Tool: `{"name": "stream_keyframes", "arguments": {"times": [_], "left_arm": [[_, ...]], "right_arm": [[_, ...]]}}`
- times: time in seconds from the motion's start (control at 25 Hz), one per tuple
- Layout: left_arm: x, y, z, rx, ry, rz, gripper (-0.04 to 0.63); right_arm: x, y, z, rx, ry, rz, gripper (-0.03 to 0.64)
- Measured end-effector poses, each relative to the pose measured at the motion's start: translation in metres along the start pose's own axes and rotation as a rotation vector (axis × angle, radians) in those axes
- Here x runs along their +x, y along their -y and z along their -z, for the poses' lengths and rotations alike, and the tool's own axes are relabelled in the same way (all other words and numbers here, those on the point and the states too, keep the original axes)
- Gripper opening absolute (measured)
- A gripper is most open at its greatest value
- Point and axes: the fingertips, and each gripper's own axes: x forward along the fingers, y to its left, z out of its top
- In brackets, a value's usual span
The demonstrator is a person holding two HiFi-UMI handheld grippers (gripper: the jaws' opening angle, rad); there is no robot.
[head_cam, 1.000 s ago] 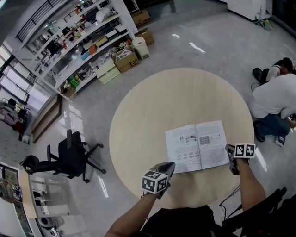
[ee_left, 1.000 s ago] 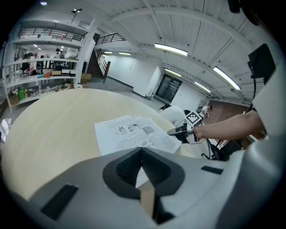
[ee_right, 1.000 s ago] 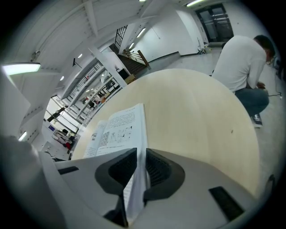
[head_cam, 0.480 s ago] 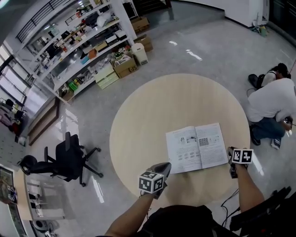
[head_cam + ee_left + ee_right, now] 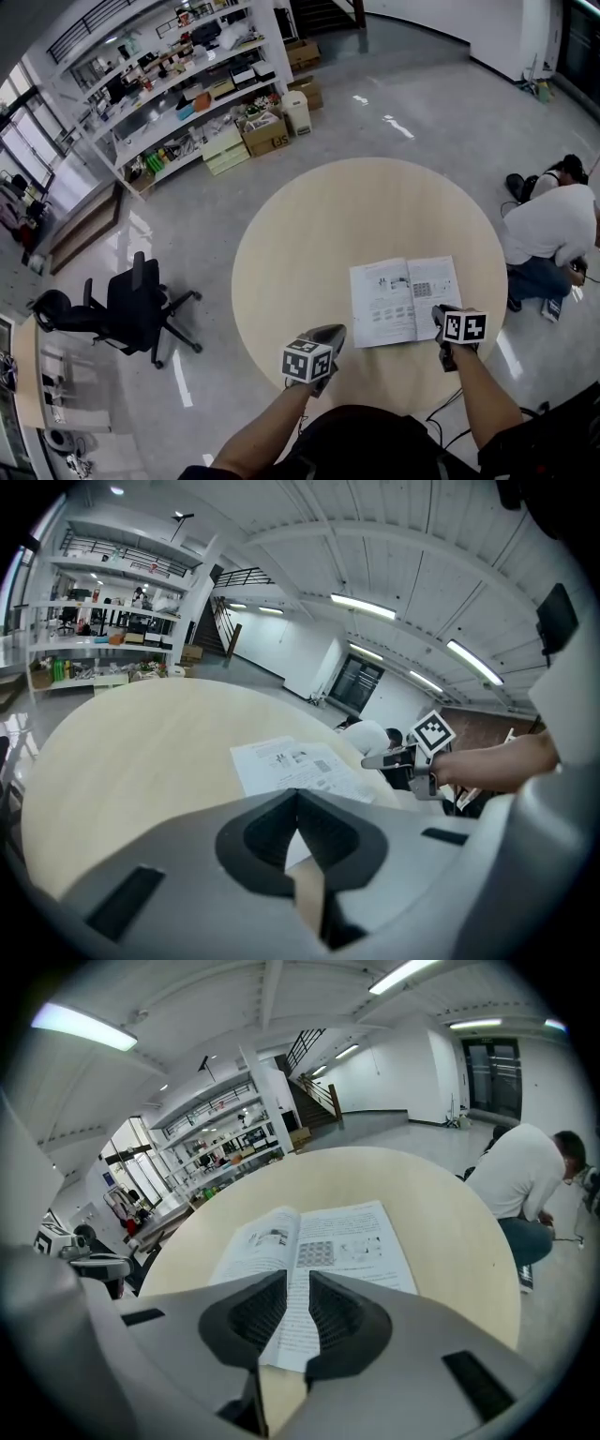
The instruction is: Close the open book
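Note:
The open book (image 5: 394,300) lies flat on the round beige table (image 5: 319,234), white printed pages up, toward the near right. My right gripper (image 5: 439,313) hovers over the near right corner of the right page, jaws a narrow slit apart with nothing between them. In the right gripper view the book (image 5: 323,1237) shows just beyond the right gripper (image 5: 297,1283). My left gripper (image 5: 330,336) is shut and empty, near the table's front edge, left of the book. In the left gripper view the book (image 5: 291,766) lies ahead of the left gripper (image 5: 298,794), with the right gripper (image 5: 386,759) at the book's far side.
A person (image 5: 553,225) crouches on the floor right of the table. A black office chair (image 5: 131,309) stands at the left. Shelves (image 5: 178,75) and cardboard boxes (image 5: 267,131) line the far wall. The table's far half is bare wood.
My right gripper has moved left and up, from beside the book's right edge to over its near right corner. The left gripper has shifted only a little.

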Motion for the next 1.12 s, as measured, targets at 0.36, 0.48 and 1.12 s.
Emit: {"name": "stream_keyframes", "arguments": {"times": [0.36,0.48,1.12], "left_arm": [[-0.012,-0.006,0.002,-0.008,0.019,0.012,-0.011],[-0.014,-0.010,0.006,-0.018,0.011,0.009,-0.011],[-0.013,-0.025,0.029,-0.054,-0.032,0.010,-0.011]], "right_arm": [[0.012,-0.080,0.008,-0.213,-0.074,-0.033,0.120],[0.025,-0.123,0.018,-0.348,-0.111,-0.099,0.150],[0.090,-0.177,0.080,-0.485,-0.305,0.019,0.307]]}}
